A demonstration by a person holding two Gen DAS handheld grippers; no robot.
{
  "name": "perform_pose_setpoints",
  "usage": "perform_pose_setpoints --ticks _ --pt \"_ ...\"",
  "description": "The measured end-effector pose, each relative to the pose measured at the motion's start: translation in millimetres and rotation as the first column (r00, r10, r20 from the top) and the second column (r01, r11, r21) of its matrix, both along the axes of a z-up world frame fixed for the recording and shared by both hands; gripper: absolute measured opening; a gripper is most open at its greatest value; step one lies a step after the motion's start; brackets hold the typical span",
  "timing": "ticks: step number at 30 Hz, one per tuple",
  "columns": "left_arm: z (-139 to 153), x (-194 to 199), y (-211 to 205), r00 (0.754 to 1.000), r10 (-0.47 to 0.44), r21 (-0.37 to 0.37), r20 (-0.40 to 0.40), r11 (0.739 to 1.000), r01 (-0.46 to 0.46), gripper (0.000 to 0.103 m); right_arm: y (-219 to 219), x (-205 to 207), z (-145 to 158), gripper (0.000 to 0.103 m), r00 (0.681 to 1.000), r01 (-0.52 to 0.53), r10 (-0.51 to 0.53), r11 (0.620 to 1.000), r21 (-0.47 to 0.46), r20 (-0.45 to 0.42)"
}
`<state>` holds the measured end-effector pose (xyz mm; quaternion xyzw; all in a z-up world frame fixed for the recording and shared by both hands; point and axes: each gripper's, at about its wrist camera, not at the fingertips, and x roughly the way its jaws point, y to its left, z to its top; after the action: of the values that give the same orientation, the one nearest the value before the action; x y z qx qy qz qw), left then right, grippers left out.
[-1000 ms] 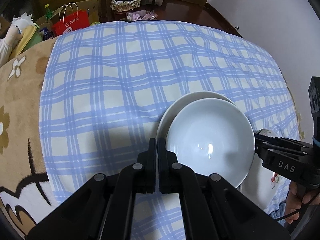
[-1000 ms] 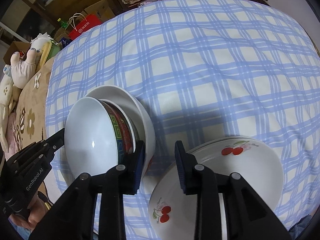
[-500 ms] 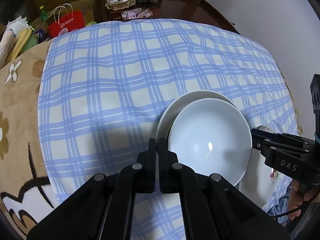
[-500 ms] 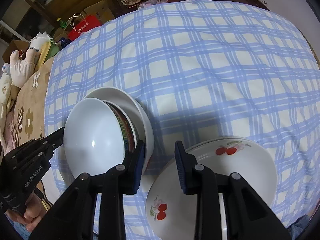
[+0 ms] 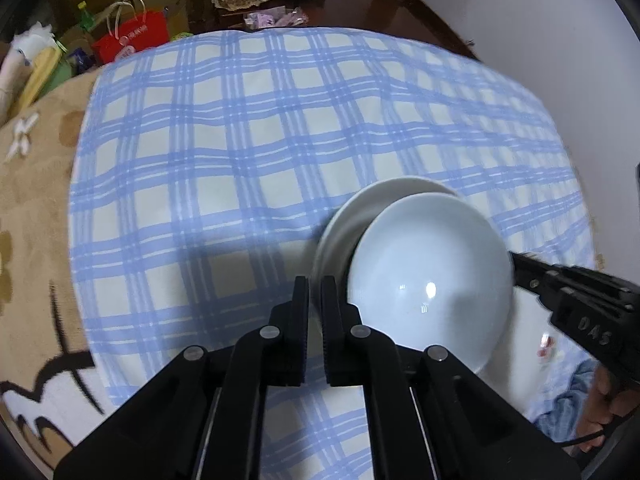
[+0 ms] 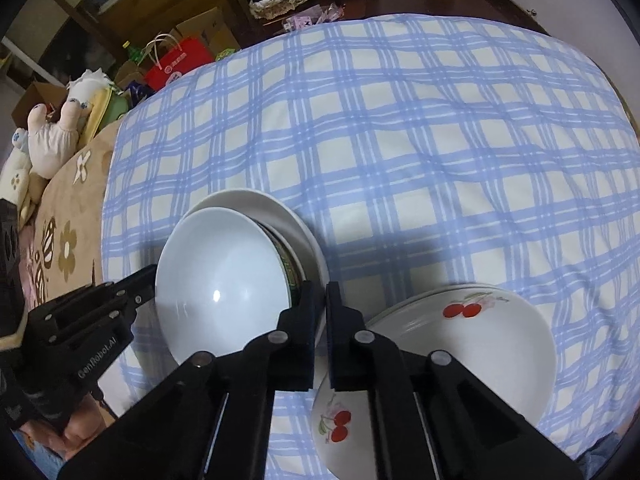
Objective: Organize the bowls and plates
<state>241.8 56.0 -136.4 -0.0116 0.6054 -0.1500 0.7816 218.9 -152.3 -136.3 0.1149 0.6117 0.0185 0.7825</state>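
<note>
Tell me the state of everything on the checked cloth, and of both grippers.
left gripper: shut, at the rim of the white plate; grip unclear.
right gripper: shut, at that plate's opposite rim; grip unclear.
white bowl: upright, empty, topmost.
patterned bowl: nested under the white bowl.
white plate: lowest, under both bowls.
cherry plates: stacked, empty, beside the bowls.
checked cloth: spread out, slightly rippled.

both grippers are built of matte black plastic links joined by round silver pins. white "das" lettering is carried on the right gripper [image 5: 516, 266], beside the white bowl [image 5: 430, 284]. "genrobot.ai" is printed on the left gripper [image 6: 150, 284], and a thin black cable is trailed beneath it.
</note>
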Motion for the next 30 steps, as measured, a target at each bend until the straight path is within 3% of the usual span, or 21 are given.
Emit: perform_pose_setpoints --ticks 3,8,17,22,30 --pt "1.3 -2.0 -5.1 1.000 -0.001 0.036 0.018 0.999 0.001 0.004 -1.2 -0.5 -1.4 0.004 1.000 0.014 -0.014 1.000 0.006 0.002" --pt "1.9 -0.3 -3.2 1.000 0.014 0.009 0.006 1.000 -0.014 0.005 -5.6 -1.4 -4.1 0.004 1.000 0.020 -0.019 0.999 0.034 -0.015" --pt "6.2 -4.4 -3.4 0.999 -0.006 0.041 0.042 0.999 0.004 0.007 14.2 3.1 -1.5 0.004 0.997 -0.067 0.064 0.993 -0.099 -0.035" --pt "3.7 -0.6 0.4 1.000 0.006 -0.014 0.014 1.000 -0.006 0.005 5.8 3.7 -4.6 0.006 0.999 -0.034 0.033 0.998 -0.052 -0.032" --pt "2.6 -2.0 -3.6 1.000 0.016 0.028 0.021 0.999 -0.016 0.003 4.0 3.3 -6.0 0.006 0.999 -0.020 0.019 0.999 -0.032 -0.035"
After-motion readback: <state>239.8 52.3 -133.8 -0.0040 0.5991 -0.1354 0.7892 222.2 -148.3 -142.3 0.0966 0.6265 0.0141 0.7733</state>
